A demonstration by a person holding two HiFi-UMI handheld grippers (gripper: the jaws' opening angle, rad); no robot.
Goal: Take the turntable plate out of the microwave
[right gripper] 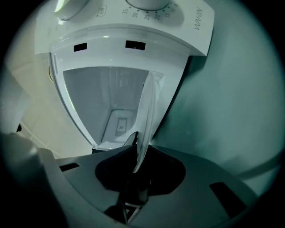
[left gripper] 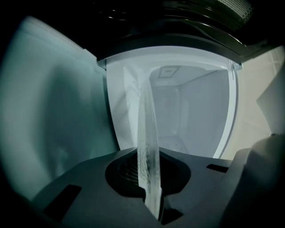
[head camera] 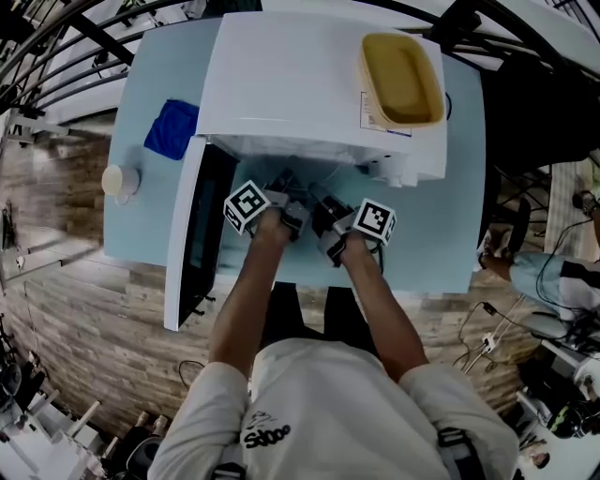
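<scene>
The glass turntable plate (left gripper: 148, 147) shows edge-on in both gripper views, a clear ribbed rim standing upright in front of the white microwave cavity (left gripper: 196, 111). My left gripper (left gripper: 152, 202) is shut on its rim. In the right gripper view the plate (right gripper: 147, 111) runs down into my right gripper (right gripper: 136, 178), which is shut on the opposite rim. In the head view both grippers, left (head camera: 289, 192) and right (head camera: 323, 211), sit side by side just in front of the open white microwave (head camera: 291, 84). The plate itself is hard to make out there.
The microwave door (head camera: 192, 234) hangs open to the left. A yellow tray (head camera: 401, 80) lies on top of the microwave. A blue cloth (head camera: 172, 128) and a small cup (head camera: 120, 180) sit on the light blue table (head camera: 441, 234) at left. The control dials (right gripper: 133, 9) are by the right gripper.
</scene>
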